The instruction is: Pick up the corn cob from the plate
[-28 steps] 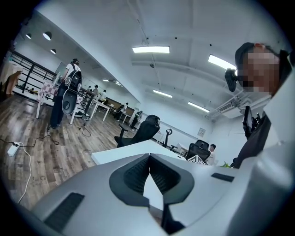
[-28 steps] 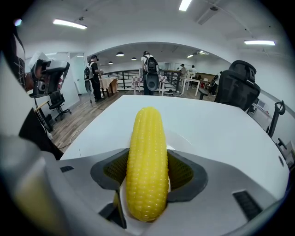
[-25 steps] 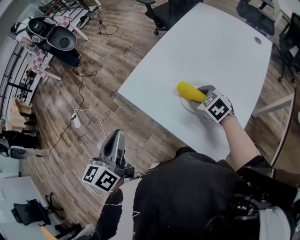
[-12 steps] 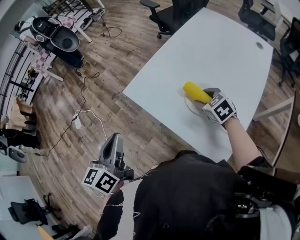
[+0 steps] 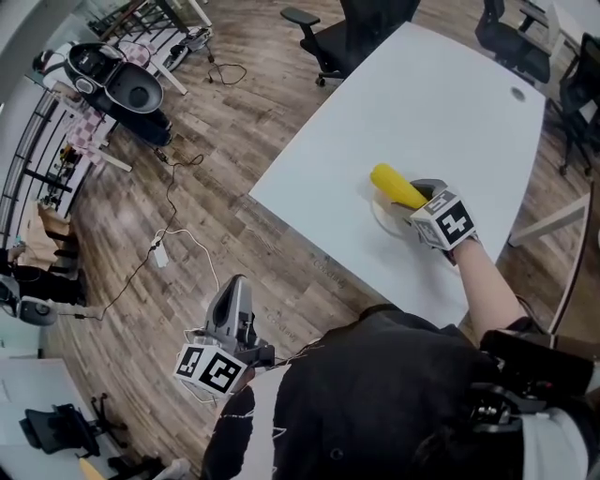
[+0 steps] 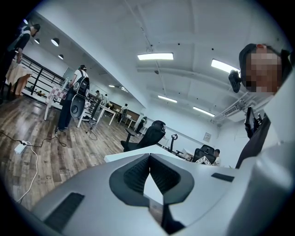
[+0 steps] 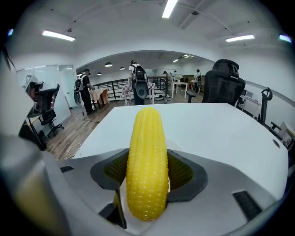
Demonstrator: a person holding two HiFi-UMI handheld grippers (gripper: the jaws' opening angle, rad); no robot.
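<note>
A yellow corn cob (image 5: 397, 187) (image 7: 147, 161) lies over a white plate (image 5: 386, 218) on the white table (image 5: 422, 103). My right gripper (image 5: 418, 198) (image 7: 146, 177) is shut on the corn cob, both jaws pressed against its sides, the cob pointing away from the camera. Whether the cob still touches the plate I cannot tell. My left gripper (image 5: 232, 300) (image 6: 148, 174) hangs over the wooden floor, well off the table's near-left edge, with its jaws together and nothing between them.
Black office chairs (image 5: 323, 23) stand at the table's far side and at the right (image 5: 511, 37). A cable with a white power strip (image 5: 159, 253) trails on the floor. Equipment stands (image 5: 117, 84) sit at the far left. Several people stand in the background of the right gripper view.
The view has shifted slightly; my right gripper with the corn cob sits a little farther right and up in the picture. The left gripper has dropped a little lower in view.
</note>
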